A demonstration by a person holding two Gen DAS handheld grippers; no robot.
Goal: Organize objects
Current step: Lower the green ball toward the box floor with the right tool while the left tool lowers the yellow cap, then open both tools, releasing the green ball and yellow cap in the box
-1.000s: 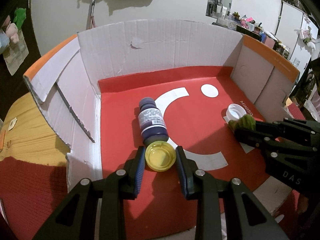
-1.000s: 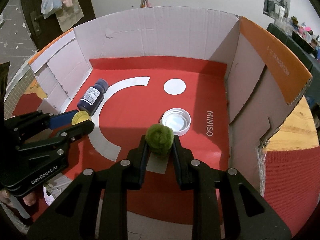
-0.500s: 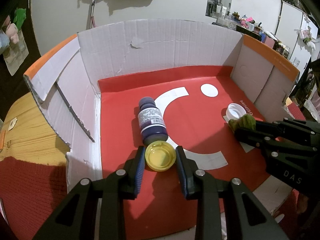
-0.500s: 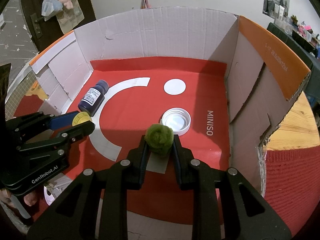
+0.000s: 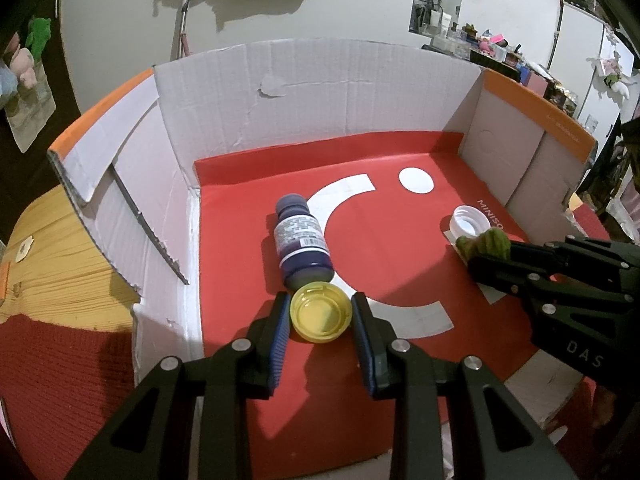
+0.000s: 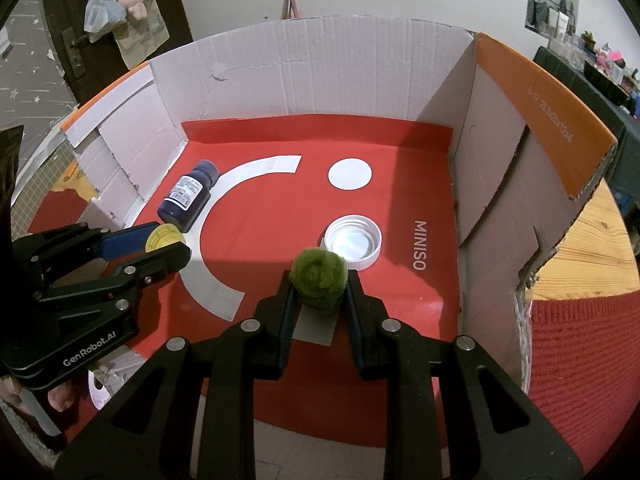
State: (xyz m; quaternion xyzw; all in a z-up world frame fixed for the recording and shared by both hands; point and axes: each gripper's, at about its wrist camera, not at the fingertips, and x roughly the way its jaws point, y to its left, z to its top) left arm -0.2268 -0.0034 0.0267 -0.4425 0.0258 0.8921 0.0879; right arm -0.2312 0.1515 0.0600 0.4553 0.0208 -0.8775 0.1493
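My left gripper point(image 5: 320, 312) is shut on a yellow cap point(image 5: 321, 312), held just over the red floor of the cardboard box point(image 5: 320, 92). Right behind the cap lies a dark blue bottle point(image 5: 302, 244) on its side, its white label up. My right gripper point(image 6: 319, 280) is shut on a fuzzy green ball point(image 6: 319, 282), low over the box floor. A white lid point(image 6: 353, 242) rests open side up just beyond the ball. From the right wrist view the left gripper point(image 6: 168, 242) shows at the left with the yellow cap point(image 6: 163, 237), beside the bottle point(image 6: 188, 196).
The box point(image 6: 320, 64) has white corrugated walls with orange-edged flaps left and right; its near side is low. It stands on a wooden table point(image 5: 36, 256) with a red knitted cloth point(image 5: 60, 364). A person's fingers point(image 6: 60, 398) show under the left gripper.
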